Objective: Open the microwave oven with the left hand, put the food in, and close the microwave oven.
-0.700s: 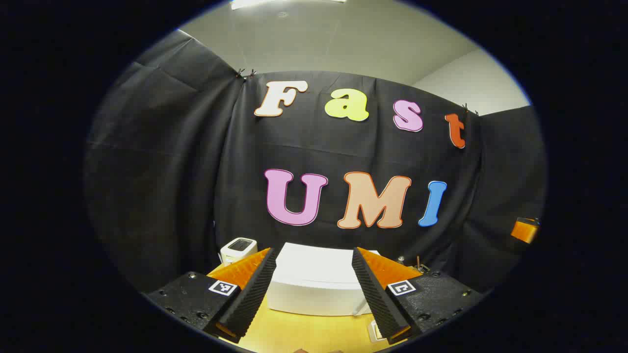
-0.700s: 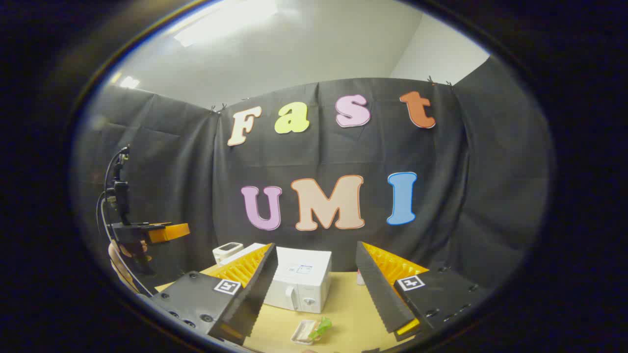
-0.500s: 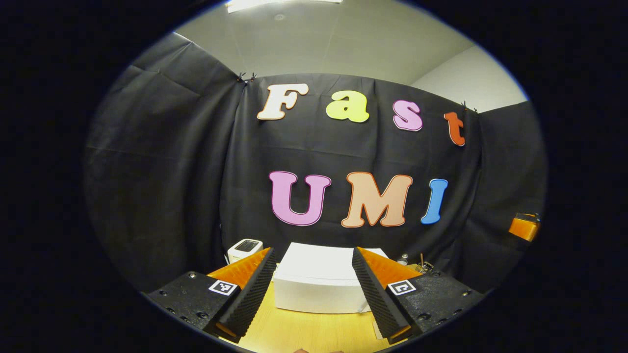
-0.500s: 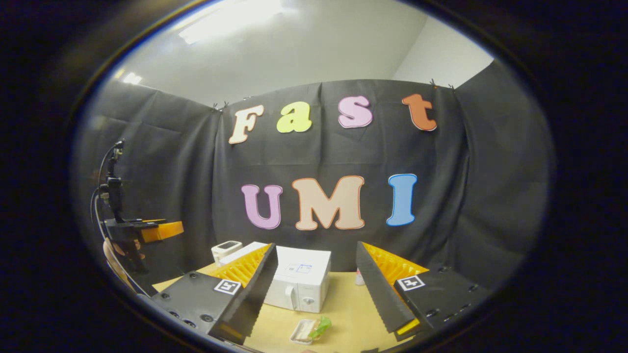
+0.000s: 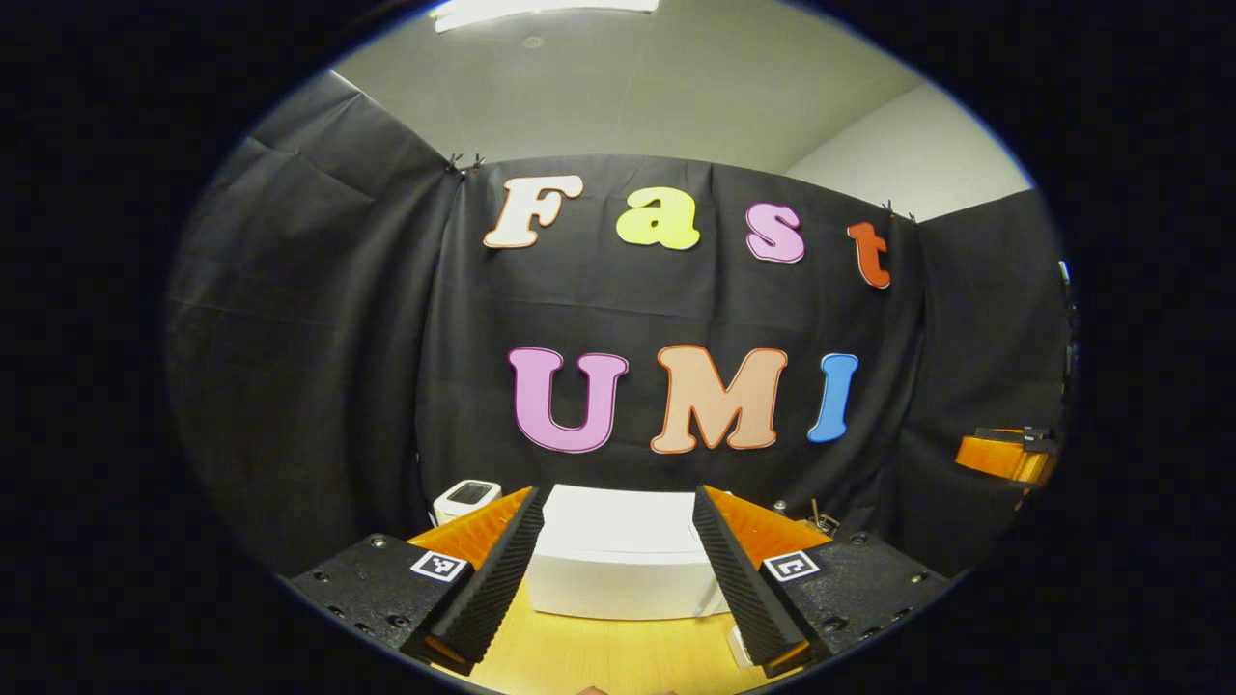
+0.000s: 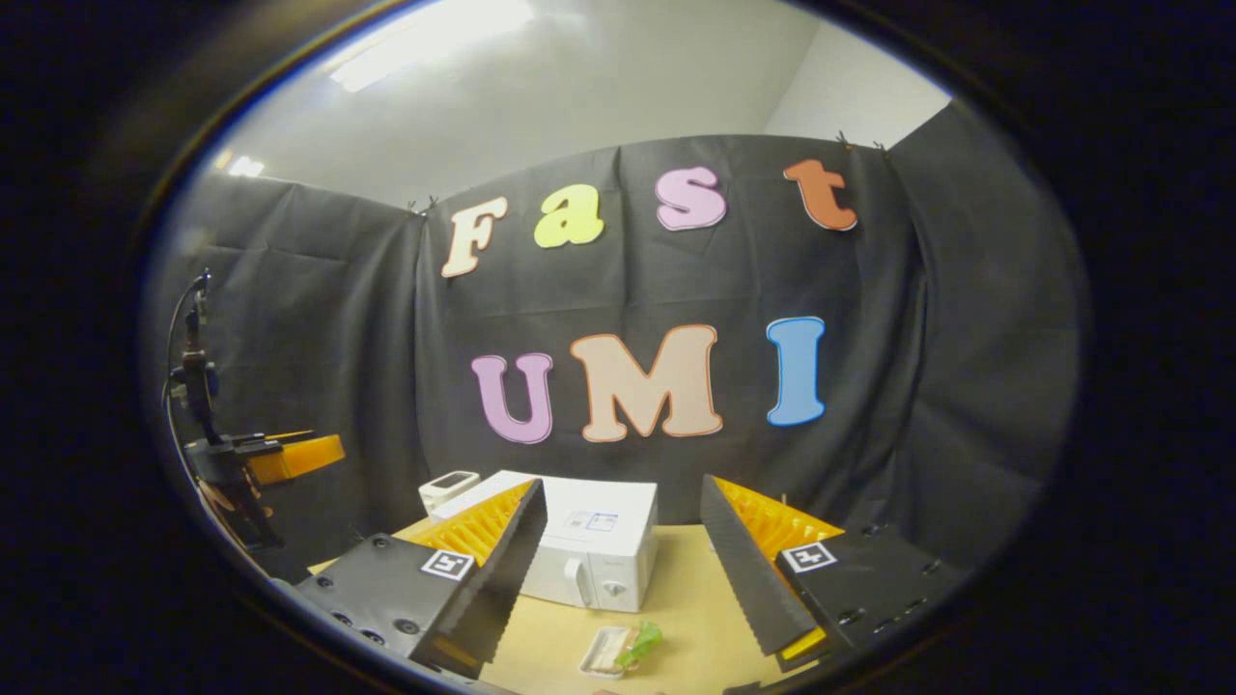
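Drifted slightly: microwave [image 6: 591,555] lower centre, door closed; food [image 6: 620,649] on counter [image 6: 695,598] in front. Left hand-held gripper [image 5: 618,584] and right hand-held gripper [image 6: 623,569] wide open, empty. Risk: missing handle, shoving oven backward.

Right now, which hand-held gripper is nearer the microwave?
Left. The left hand-held gripper faces the microwave squarely, close in; the right hand-held gripper sits farther back, off to its side.

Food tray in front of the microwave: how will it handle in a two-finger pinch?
The food tray looks shallow and thin-walled, so probably light and flexible. Its leafy green piece overhangs the rim and may slip off if tilted. It lies flat on the table; rolling seems unlikely.
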A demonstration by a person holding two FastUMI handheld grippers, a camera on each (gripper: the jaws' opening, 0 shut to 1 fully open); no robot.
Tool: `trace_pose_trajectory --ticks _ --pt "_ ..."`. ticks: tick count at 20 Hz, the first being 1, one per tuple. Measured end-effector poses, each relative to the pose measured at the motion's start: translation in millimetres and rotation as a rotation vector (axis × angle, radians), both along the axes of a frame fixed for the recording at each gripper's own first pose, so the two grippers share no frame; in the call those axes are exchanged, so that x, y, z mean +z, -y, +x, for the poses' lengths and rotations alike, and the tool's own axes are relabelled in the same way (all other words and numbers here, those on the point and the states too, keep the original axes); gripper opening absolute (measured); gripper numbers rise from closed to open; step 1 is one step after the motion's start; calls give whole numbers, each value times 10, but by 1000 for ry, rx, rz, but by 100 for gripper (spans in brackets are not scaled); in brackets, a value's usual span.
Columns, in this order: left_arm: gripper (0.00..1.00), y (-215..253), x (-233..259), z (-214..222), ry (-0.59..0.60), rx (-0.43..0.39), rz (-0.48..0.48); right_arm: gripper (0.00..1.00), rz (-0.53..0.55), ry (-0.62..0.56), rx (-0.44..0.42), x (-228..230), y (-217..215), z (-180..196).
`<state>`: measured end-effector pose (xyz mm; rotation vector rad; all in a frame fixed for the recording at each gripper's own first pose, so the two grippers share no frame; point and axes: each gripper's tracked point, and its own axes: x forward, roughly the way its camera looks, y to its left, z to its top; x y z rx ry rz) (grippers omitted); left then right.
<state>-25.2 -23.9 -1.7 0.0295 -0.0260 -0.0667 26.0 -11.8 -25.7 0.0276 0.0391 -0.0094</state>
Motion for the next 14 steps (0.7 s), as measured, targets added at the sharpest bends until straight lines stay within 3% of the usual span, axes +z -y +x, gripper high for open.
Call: trace_pose_trajectory --ticks 5,6,7,8,9,12,13,14 --pt "99 -66 19 51 6 20 3 92 -14 3 -16 -86 149 60" --pt "99 -81 10 42 8 28 5 99 -5 0 -11 -92 148 70" --pt "99 -96 18 52 9 37 11 99 1 -5 -7 -123 153 70" --pt "99 -122 19 52 12 46 16 92 2 -8 -8 -131 175 83" --pt "96 -128 31 55 18 50 22 99 1 -6 -13 -129 209 81" --pt "95 -75 24 44 39 46 35 99 10 3 -26 -116 270 61" --pt "95 -33 3 40 44 35 39 92 17 3 -25 -135 269 50" --pt "95 12 -34 36 45 22 45 99 26 2 -27 -145 288 29"
